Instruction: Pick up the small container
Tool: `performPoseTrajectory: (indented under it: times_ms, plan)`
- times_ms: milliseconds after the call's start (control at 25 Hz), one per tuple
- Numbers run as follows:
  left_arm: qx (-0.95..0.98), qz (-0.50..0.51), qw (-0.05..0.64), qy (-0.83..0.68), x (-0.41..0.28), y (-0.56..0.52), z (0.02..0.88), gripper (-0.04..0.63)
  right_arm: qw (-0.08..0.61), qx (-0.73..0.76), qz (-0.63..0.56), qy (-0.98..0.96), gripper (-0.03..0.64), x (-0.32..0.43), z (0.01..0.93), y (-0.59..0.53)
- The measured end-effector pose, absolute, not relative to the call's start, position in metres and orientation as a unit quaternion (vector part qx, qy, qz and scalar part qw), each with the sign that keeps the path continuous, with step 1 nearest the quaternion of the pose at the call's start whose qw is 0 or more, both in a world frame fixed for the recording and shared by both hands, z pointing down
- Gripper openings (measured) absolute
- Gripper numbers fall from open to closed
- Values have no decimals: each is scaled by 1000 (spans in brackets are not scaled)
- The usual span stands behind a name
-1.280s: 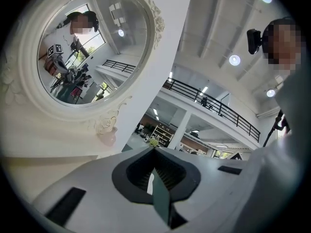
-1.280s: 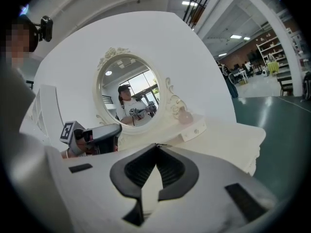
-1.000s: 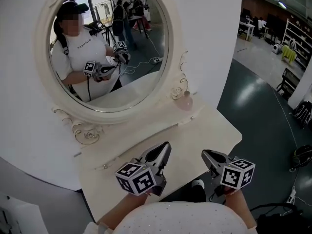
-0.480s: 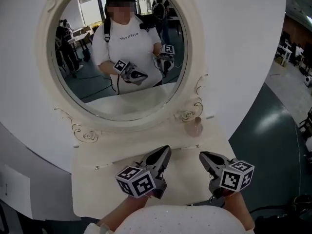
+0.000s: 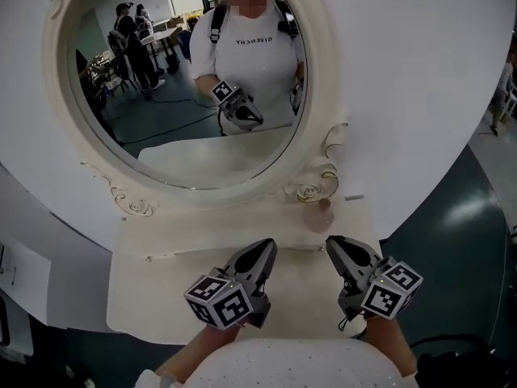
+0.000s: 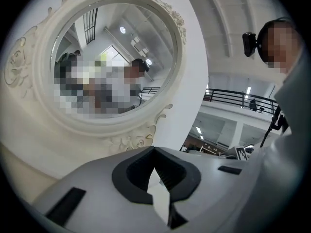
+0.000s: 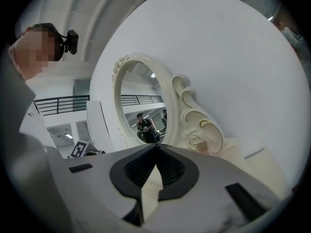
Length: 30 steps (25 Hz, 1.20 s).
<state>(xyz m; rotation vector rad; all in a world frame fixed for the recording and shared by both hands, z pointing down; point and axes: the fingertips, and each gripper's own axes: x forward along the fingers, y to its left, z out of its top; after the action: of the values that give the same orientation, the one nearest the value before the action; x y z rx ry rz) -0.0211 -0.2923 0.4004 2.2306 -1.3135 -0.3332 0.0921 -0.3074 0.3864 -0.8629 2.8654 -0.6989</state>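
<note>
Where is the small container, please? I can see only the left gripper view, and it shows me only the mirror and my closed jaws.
Observer: In the head view the small container stands on the white table, just below the lower right scroll of the mirror frame.
Operator: Which gripper is nearer to it?
Observer: The right gripper. The container is a little ahead of its tip and not touching it. The left gripper is further to the left.
Operator: Is the right gripper ready to grasp?
Observer: Not yet. In the right gripper view its jaws are together with nothing between them, so it probably has to open first.
</note>
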Motion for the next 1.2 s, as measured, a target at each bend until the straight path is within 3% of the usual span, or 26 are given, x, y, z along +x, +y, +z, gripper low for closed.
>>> performPoseTrajectory:
  times_ms: [320,600,760,1200]
  plan:
    - [788,-123,263,-543,-44,-287,413,2,32,-270,-179,946,5,93,389,-346]
    - [754,-129,271,-584,-69,-279,432,2,-30,-317,-114,941,-2,91,409,-386]
    - [749,-117,285,-586,-65,-280,447,2,-36,-311,-118,942,95,90,421,-402]
    - [759,-84,309,-566,-37,-290,468,2,-53,-308,-129,941,217,85,454,-424]
